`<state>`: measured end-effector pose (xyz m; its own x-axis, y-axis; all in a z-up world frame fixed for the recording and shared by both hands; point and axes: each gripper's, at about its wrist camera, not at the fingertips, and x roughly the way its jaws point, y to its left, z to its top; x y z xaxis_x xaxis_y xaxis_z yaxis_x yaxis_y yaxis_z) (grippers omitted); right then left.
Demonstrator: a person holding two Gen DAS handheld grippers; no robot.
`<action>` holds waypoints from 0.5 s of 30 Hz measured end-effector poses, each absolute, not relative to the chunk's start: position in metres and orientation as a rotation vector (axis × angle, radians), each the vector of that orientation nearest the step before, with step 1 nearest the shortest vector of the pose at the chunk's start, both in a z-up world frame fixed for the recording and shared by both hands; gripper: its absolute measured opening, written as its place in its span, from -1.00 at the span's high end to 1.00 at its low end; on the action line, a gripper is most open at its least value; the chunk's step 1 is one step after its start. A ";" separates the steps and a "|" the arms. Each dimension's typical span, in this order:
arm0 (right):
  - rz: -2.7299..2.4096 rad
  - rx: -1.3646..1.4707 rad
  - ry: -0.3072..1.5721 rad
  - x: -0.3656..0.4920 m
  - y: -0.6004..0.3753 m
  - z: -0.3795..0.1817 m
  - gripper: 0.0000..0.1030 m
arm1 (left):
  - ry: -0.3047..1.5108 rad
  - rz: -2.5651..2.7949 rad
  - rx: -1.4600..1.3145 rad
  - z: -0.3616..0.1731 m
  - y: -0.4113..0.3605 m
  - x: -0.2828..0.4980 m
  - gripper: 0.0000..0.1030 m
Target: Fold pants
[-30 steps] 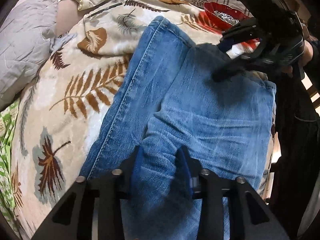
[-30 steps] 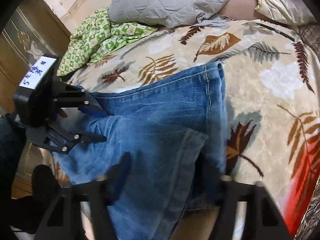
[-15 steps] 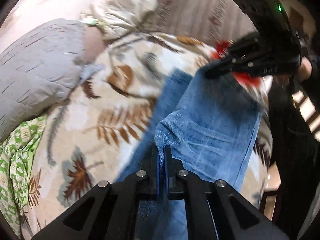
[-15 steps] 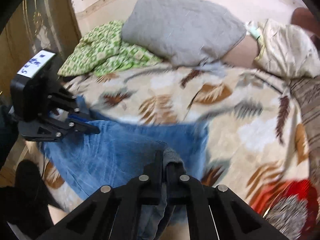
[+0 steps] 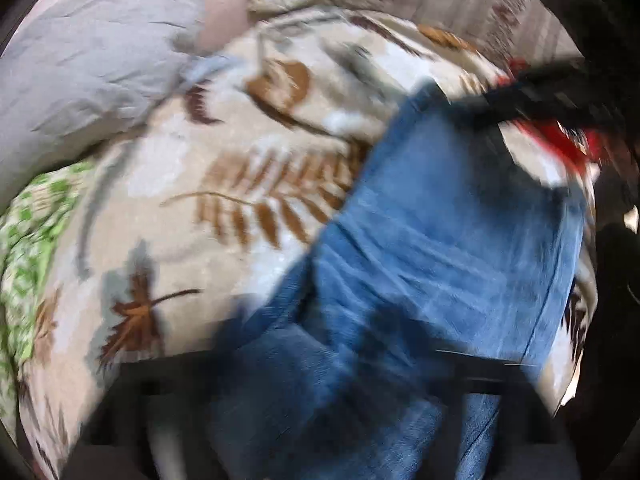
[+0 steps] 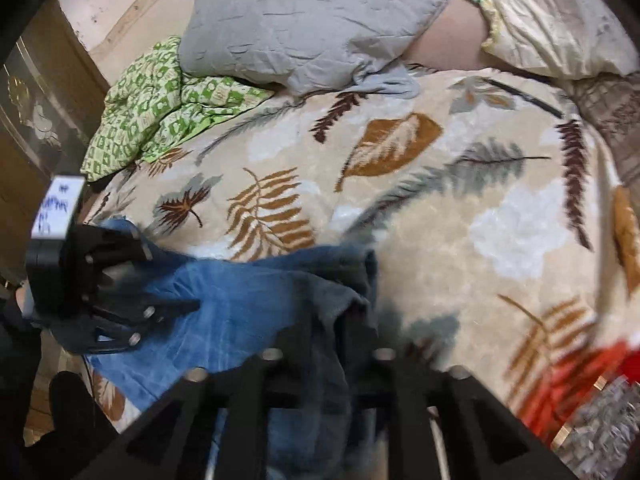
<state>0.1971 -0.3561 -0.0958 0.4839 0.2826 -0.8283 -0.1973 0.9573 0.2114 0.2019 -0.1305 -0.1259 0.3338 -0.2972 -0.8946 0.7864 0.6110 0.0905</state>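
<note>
Currently blue jeans (image 6: 248, 312) lie on bed w/ leaf-print blanket (image 6: 460, 240), near its front edge. Right claw (image 6: 326, 344): fingers apart, wad of denim bunched between them; whether pinched or loose, can't tell. Left claw (image 6: 176, 276) seen from right cam: fingers spread wide, tips touching the denim. Left cam heavily blurred, own fingers indistinct. Grey pillow (image 6: 312, 20) and green patterned cloth (image 6: 160, 112) at far side of bed, well apart from jeans.
</note>
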 end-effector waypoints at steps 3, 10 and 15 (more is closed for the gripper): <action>0.287 0.121 0.969 0.171 -0.367 -0.083 -0.69 | 0.921 -0.754 0.450 -0.095 -0.112 0.192 -0.90; 0.387 0.244 1.017 0.157 -0.382 -0.096 -0.69 | 0.800 -0.718 0.298 -0.074 -0.100 0.149 -0.90; 0.412 0.305 1.082 0.165 -0.384 -0.123 -0.69 | 0.783 -0.782 0.353 -0.089 -0.105 0.109 -0.90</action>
